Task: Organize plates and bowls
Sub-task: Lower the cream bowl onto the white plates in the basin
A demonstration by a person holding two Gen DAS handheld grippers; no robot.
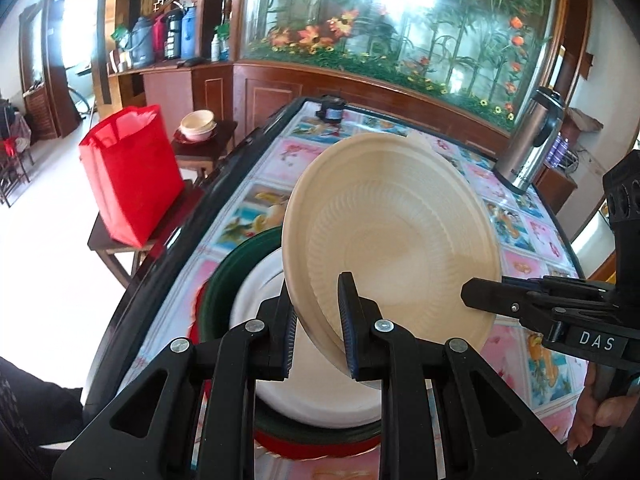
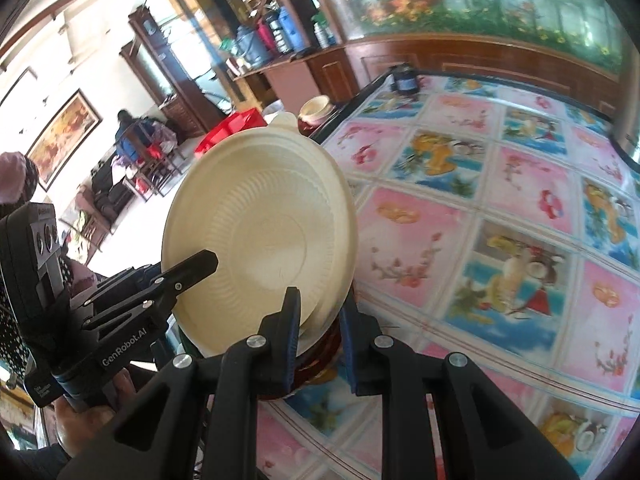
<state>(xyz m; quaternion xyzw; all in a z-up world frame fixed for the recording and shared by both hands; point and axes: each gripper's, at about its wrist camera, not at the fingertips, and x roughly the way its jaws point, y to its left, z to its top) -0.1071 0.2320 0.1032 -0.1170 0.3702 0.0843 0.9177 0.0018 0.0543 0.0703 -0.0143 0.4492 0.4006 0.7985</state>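
A cream ribbed plate (image 1: 392, 232) (image 2: 260, 240) hangs tilted above the table, with a second rim showing under its near edge. My left gripper (image 1: 316, 294) is shut on its near-left rim. It shows in the right wrist view as a black finger (image 2: 200, 264) lying over the plate's left side. My right gripper (image 2: 320, 302) is shut on the opposite rim, and its finger (image 1: 480, 296) reaches in from the right in the left wrist view. Under the held plate a white plate (image 1: 256, 304) lies on a green plate (image 1: 228, 264) and a red plate (image 1: 288, 446).
The table (image 1: 520, 216) carries a pink and blue picture cloth. A steel thermos (image 1: 532, 140) stands at its far right, and a small dark object (image 1: 331, 110) sits at the far edge. Left of the table are a red bag (image 1: 132, 176) and stacked cream bowls (image 1: 198, 122) on stools.
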